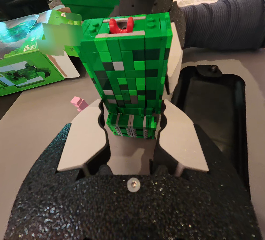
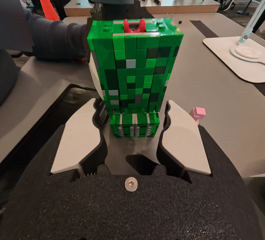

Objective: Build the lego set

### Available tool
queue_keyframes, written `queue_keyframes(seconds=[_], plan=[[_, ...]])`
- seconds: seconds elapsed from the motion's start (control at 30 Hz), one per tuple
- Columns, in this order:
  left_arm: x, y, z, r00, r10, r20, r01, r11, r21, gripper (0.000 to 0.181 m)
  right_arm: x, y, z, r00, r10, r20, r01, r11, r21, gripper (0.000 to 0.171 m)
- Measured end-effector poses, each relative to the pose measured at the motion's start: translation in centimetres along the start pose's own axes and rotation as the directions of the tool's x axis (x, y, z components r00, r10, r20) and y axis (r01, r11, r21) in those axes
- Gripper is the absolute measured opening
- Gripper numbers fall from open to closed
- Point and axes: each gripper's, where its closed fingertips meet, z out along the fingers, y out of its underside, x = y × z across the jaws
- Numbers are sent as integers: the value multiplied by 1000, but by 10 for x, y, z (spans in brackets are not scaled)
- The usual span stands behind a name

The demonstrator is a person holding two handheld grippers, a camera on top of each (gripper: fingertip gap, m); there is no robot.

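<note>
A tall green lego body [image 1: 129, 68] with a red clip [image 1: 121, 25] on top stands on its short legs on the grey table [image 1: 43, 118]. My two grippers face each other across it. My left gripper [image 1: 131, 101] has both pads [image 1: 102, 107] against the sides of the body's lower part, with no gap showing. In the right wrist view the same body [image 2: 131, 68] stands between the fingers of my right gripper [image 2: 131, 101]. Table shows between each of its pads [image 2: 168, 108] and the body, so it is open. A left-gripper finger [image 2: 95, 78] lies along the body's far side.
A small pink lego piece [image 1: 79, 103] lies on the table beside the body, also in the right wrist view [image 2: 198, 113]. A black tray [image 1: 215, 104] sits on the other side. The green set box [image 1: 28, 68] lies at the left. A person's sleeve [image 1: 222, 22] reaches in. Less than 4 cm separates the two grippers' tips.
</note>
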Motion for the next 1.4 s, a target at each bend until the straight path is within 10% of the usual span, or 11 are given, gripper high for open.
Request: queue_keyframes(seconds=[1.4], plan=[[3,20,-6,993,-114,10,115,990,-81,98,0,6,-23,991,67,-113,-64,997,33,88]])
